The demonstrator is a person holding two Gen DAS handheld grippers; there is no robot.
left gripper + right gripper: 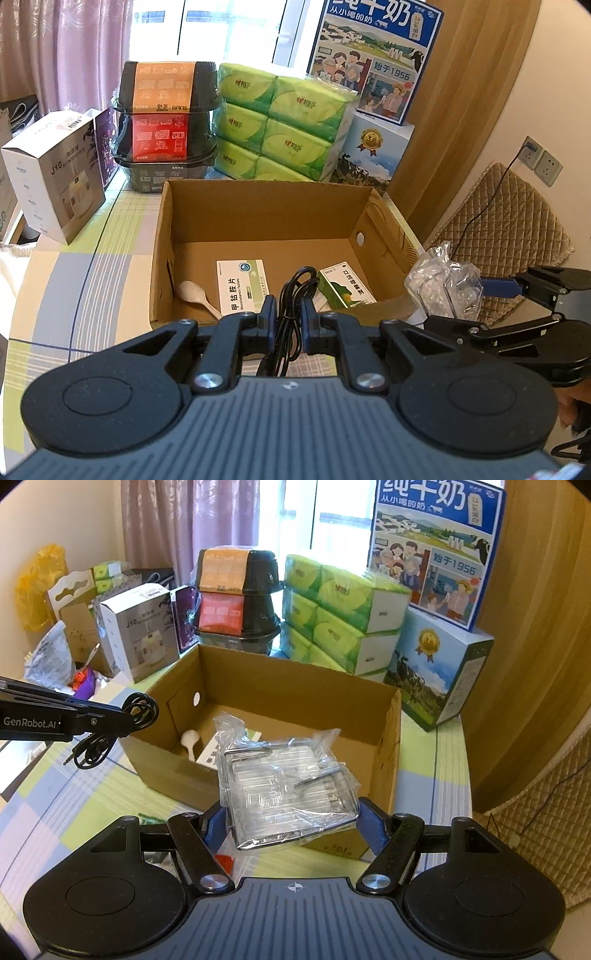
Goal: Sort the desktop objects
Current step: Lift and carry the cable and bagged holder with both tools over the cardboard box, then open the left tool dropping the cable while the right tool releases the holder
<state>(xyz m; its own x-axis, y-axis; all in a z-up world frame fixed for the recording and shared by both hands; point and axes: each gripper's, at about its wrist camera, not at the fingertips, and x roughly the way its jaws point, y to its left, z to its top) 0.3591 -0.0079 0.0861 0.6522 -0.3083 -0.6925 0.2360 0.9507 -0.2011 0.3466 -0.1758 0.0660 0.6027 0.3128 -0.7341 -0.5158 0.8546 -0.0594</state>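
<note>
Holding a coiled black cable [291, 306] pinched between narrow fingers, my left claw [289, 314] hangs just before the near wall of the open brown cardboard box [258, 218] on the checked tabletop [74, 291]. My right claw [291, 825] grips a clear plastic packet of transparent hooks [284, 786] at the box's near right corner. Inside the box lie a cream plastic spoon [197, 293], a white medicine carton [242, 286] and a green medicine carton [345, 290]. Green tissue packs [284, 122] stand behind the box.
</note>
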